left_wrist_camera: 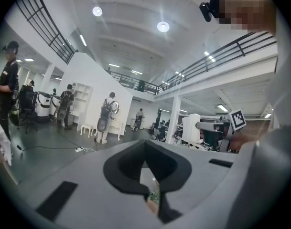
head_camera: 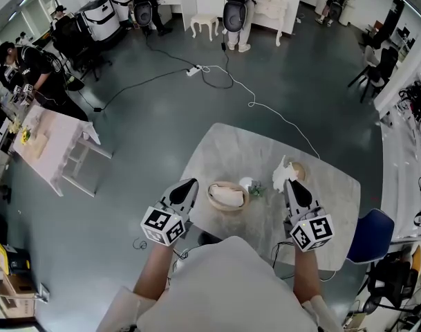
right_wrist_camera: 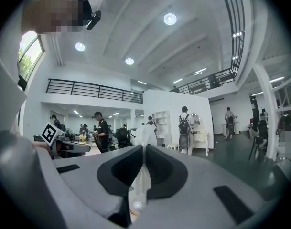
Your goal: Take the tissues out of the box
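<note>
The tissue box [head_camera: 227, 196] is a round wooden holder in the middle of the marble table [head_camera: 231, 154], with white tissue showing in its top. My right gripper [head_camera: 289, 182] is raised to the right of it, shut on a white tissue [head_camera: 283, 171] that sticks up past the fingertips. In the right gripper view that tissue [right_wrist_camera: 145, 133] stands up from between the closed jaws of my right gripper [right_wrist_camera: 143, 149]. My left gripper [head_camera: 191, 183] hovers just left of the box, its jaws together and empty. In the left gripper view the tips of my left gripper [left_wrist_camera: 145, 144] meet.
A small white item [head_camera: 246, 182] and a green sprig [head_camera: 257, 191] lie right of the box, with a second round wooden piece [head_camera: 298, 171] behind the tissue. A blue chair [head_camera: 371, 234] stands at the table's right. A pink table [head_camera: 51, 144] and floor cables [head_camera: 217, 78] lie farther off.
</note>
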A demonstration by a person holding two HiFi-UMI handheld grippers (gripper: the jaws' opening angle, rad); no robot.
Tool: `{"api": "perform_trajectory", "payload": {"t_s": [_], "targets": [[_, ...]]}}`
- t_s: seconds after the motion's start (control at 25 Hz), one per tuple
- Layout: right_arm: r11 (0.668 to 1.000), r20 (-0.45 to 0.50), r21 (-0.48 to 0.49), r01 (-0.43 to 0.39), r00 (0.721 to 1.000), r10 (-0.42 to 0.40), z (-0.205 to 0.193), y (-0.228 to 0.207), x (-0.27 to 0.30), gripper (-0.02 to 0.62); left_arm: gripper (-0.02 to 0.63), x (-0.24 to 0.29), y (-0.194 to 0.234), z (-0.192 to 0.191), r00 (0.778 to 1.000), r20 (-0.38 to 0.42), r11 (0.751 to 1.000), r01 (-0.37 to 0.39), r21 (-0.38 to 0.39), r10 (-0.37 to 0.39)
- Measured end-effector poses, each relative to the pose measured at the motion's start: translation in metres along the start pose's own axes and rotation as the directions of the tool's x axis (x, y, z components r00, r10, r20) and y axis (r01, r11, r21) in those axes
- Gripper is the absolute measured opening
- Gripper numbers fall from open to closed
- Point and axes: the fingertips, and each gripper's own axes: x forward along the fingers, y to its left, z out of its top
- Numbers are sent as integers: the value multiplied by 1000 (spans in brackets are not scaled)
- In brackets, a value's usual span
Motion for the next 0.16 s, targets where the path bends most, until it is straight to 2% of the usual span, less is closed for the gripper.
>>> {"api": "perform_trajectory", "payload": {"t_s": [0.16], "targets": [[1000, -1, -4, 2, 1000, -2, -1, -7, -16, 43, 8, 0, -17, -2, 1000, 6, 1000, 1, 2, -1]]}}
